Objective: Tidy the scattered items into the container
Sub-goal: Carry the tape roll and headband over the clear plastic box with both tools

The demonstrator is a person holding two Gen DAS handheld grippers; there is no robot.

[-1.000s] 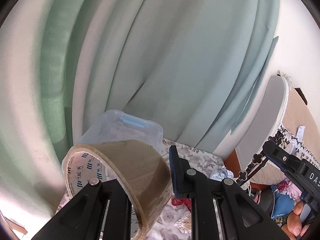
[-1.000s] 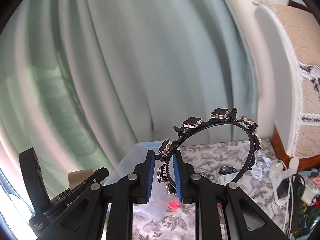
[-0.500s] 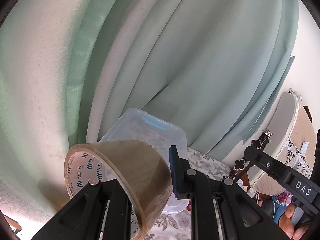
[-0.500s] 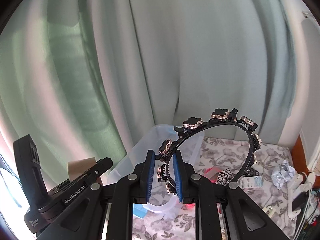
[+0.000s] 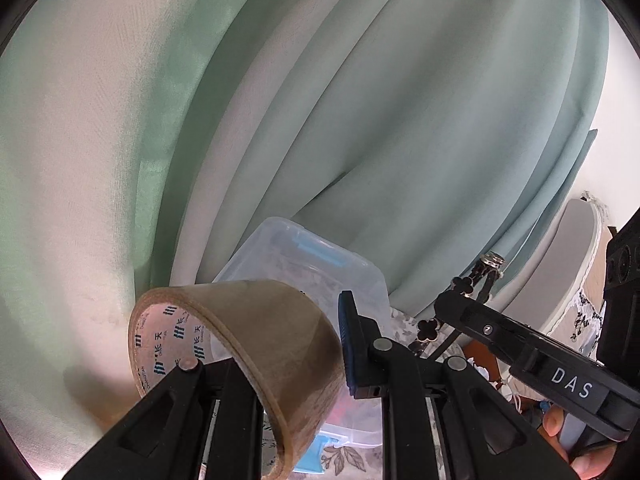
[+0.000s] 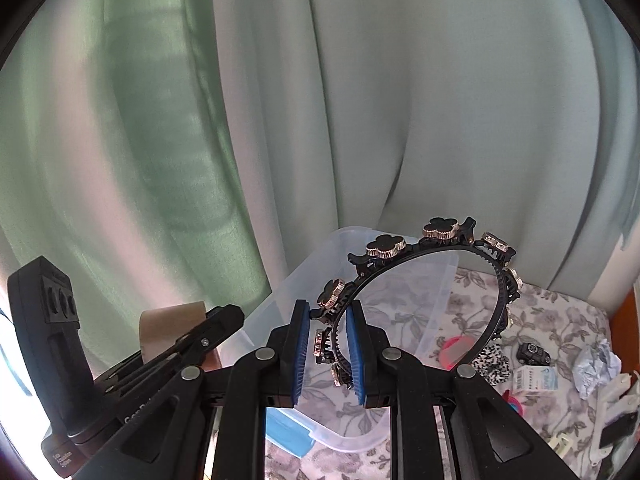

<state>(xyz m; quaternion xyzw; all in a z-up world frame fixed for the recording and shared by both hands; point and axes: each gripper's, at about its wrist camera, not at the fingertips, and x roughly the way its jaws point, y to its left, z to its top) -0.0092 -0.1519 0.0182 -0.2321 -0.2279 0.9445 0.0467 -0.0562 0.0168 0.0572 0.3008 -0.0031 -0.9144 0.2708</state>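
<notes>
My left gripper (image 5: 276, 364) is shut on a roll of brown packing tape (image 5: 256, 336) and holds it in the air above the near edge of a clear plastic container (image 5: 320, 268) with blue latches. My right gripper (image 6: 328, 344) is shut on a black headband (image 6: 432, 276) set with clover-shaped studs, raised over the same container (image 6: 400, 312). The container looks empty. The tape roll also shows in the right wrist view (image 6: 168, 324), and the headband shows in the left wrist view (image 5: 468, 288).
Pale green curtains (image 6: 320, 100) hang right behind the container. On the floral cloth (image 6: 552, 320) to the right lie a pink round item (image 6: 456, 352), a spotted scrunchie (image 6: 492, 364), a small black object (image 6: 532, 354), a small box (image 6: 536, 378) and crumpled paper (image 6: 596, 364).
Both grippers have moved towards the container with their loads. The container now lies closer and lower in both views. The right gripper has swung left, nearer the left one.
</notes>
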